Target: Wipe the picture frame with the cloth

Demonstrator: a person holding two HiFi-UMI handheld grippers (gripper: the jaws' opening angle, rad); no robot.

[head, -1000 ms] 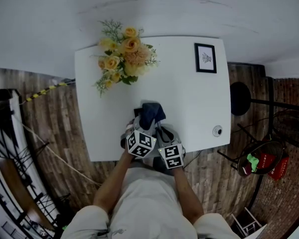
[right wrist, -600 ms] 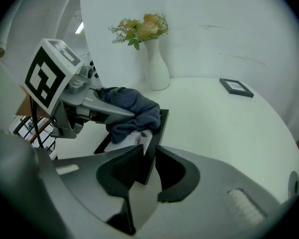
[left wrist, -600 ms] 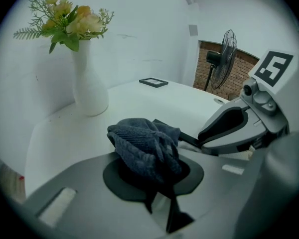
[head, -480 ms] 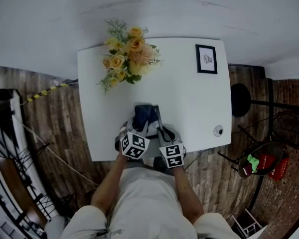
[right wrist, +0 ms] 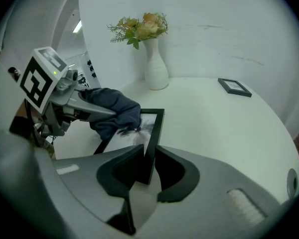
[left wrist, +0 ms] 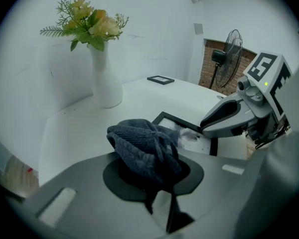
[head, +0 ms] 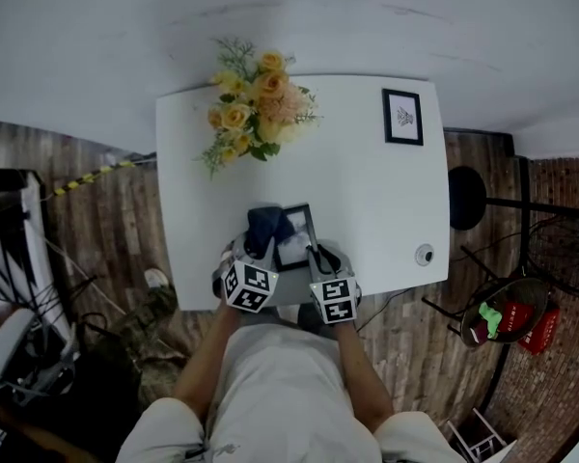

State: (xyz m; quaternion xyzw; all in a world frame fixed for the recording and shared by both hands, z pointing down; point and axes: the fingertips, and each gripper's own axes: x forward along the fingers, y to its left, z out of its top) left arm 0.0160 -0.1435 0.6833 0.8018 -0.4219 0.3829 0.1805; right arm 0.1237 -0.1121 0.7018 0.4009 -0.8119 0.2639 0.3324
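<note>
Table (head: 367, 191); right gripper (right wrist: 147, 161) clamped on frame (right wrist: 135, 136)

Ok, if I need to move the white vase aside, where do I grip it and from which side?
Probably the slim neck of the white vase, just under the flowers, approached level from the near side of the table. It stands upright, swells toward its base, and the wall is close behind.

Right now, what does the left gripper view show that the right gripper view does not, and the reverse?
Left gripper view only: a pedestal fan. Right gripper view only: the right gripper, jaws shut on an edge of the picture frame. Both: the dark cloth at that frame, the flower vase, a second frame farther back.
</note>
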